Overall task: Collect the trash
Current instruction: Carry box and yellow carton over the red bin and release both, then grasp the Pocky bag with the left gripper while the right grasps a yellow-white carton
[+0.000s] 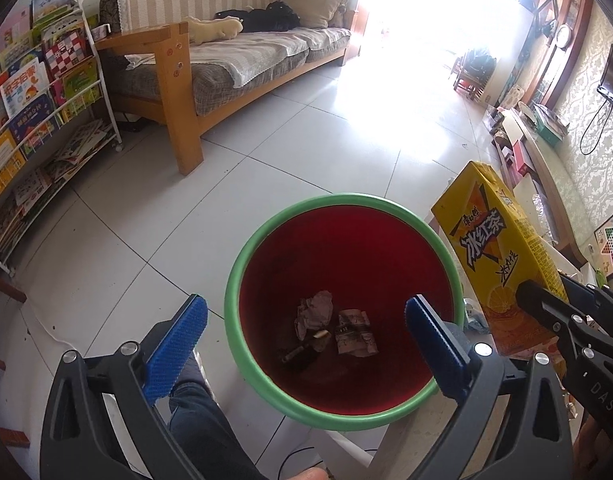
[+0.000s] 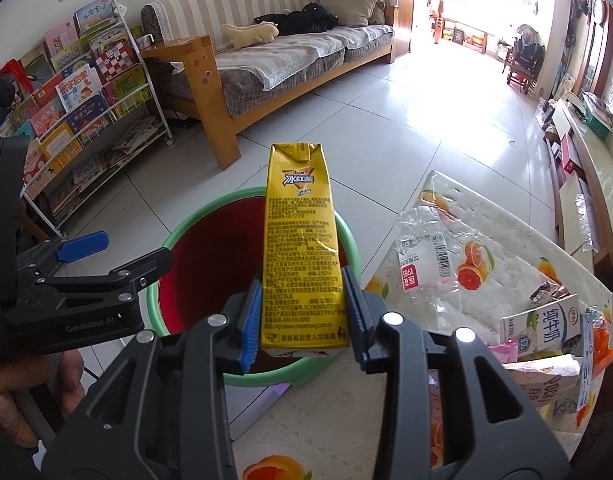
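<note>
The right tool [image 2: 302,316] grips the carton [image 2: 300,248] over the bin [image 2: 162,272]; the left tool [image 1: 306,328] hangs released. Next, it should release the carton into the bin.

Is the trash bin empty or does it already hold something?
Not empty. The left wrist view looks into the green-rimmed red bin: crumpled paper and a wrapper lie on the bottom; most of the bin is unfilled.
</note>
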### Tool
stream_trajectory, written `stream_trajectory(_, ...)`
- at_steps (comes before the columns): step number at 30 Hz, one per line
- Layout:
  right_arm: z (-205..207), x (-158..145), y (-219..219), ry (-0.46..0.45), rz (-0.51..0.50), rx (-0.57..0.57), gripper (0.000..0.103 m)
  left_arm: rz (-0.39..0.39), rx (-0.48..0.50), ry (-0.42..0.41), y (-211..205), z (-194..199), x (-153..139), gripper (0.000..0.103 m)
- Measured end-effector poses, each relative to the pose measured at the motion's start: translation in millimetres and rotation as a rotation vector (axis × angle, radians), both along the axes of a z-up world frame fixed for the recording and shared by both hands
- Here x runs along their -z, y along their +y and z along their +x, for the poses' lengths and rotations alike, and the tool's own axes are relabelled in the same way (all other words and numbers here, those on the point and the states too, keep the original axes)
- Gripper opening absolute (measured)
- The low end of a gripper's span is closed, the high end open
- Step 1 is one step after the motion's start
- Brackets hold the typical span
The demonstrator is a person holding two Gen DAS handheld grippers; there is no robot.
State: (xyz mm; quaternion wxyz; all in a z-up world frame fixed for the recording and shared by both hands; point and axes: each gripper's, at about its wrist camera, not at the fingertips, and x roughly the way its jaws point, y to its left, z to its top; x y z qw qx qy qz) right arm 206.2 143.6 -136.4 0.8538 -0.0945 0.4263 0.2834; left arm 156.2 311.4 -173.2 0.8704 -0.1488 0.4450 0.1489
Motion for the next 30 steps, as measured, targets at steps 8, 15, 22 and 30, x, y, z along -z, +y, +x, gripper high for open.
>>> stream_trajectory(8, -1.1, 11.2, 23.3, 0.026, -0.006, -0.026, 0.068, 0.006, -0.08, -0.014, 27.8, -16.0, -5.1, 0.095)
stream_trajectory(15, -4.5, 8.6, 31.1, 0.011, -0.006, -0.032, 0.097, 0.0, -0.106, -0.035, 36.6, -22.6, -8.2, 0.095)
stream_trajectory(22, -7.4, 0.3, 8.1, 0.011, 0.006, 0.013, 0.098, 0.002, -0.075, -0.052, 20.1, -22.0, -15.9, 0.095)
stream_trajectory(30, -25.9, -18.7, -64.4, -0.028, 0.022, 0.121, 0.098, 0.013, 0.028, -0.095, -30.1, -20.8, -37.2, 0.095)
